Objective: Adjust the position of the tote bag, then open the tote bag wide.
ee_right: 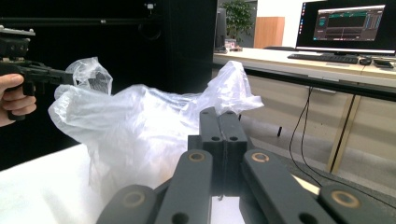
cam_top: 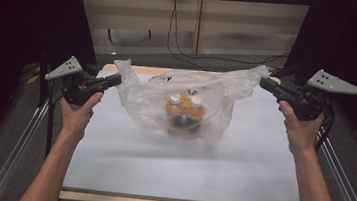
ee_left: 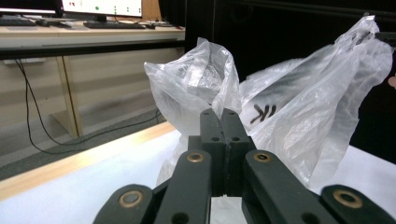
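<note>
Black jaws of the left gripper [ee_left: 225, 114] stand pressed together in its own view, matte and bolted, with thin crinkled film of the clear plastic bag [ee_left: 299, 116] bunched just past their tips; whether film is actually caught between them cannot be told. One puckered corner of the bag [cam_top: 181, 98] rises directly ahead of this gripper [cam_top: 116, 79], and a dark printed mark shows through the film to the right of the jaws.

From above, the bag stretches between the two grippers over the white table [cam_top: 159, 164], its long axis running from one gripper to the other, sagging in the middle. Inside the sag sit orange bottles [cam_top: 184, 112] with white caps, upright, caps up, blurred by the film.

On the right gripper [ee_right: 225, 114], the jaws are likewise closed flat against each other, the bag's other peaked corner [ee_right: 140, 135] just beyond their tips. That gripper [cam_top: 263, 83] meets the bag's far upper corner.
</note>
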Demonstrator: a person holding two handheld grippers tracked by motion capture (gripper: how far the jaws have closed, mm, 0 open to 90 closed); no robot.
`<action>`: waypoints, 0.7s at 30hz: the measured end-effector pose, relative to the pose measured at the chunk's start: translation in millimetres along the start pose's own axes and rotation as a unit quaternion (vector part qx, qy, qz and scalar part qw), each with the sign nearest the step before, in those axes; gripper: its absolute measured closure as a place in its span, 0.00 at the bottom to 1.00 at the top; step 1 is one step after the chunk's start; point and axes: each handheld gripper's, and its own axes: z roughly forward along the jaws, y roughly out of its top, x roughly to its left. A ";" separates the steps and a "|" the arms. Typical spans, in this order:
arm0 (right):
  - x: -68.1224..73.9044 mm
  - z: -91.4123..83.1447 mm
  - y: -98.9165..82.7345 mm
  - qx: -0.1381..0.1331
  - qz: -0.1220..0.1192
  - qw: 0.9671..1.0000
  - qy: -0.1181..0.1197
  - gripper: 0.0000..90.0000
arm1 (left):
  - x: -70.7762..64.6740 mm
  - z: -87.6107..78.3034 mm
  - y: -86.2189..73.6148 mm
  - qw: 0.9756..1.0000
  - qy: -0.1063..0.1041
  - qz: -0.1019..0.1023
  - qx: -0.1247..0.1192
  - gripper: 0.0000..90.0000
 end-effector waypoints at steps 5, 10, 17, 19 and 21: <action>-5.8 1.8 -14.0 0.010 0.010 1.000 -0.002 1.00 | 2.7 4.0 -12.2 1.000 -0.008 -0.004 0.003 1.00; -7.5 9.8 -20.3 0.018 0.011 1.000 -0.006 1.00 | 3.0 6.3 -21.2 1.000 0.003 0.002 0.018 1.00; -10.8 12.4 -35.7 0.029 0.027 0.999 -0.011 1.00 | 1.6 7.6 -38.4 0.999 -0.007 -0.008 0.030 1.00; -10.5 10.8 -37.4 0.030 0.027 0.999 -0.012 1.00 | -0.2 8.8 -40.6 0.999 -0.014 -0.007 0.029 1.00; -10.0 9.1 -39.2 0.034 0.026 0.999 -0.016 1.00 | -2.2 10.4 -41.6 0.999 -0.013 -0.003 0.035 1.00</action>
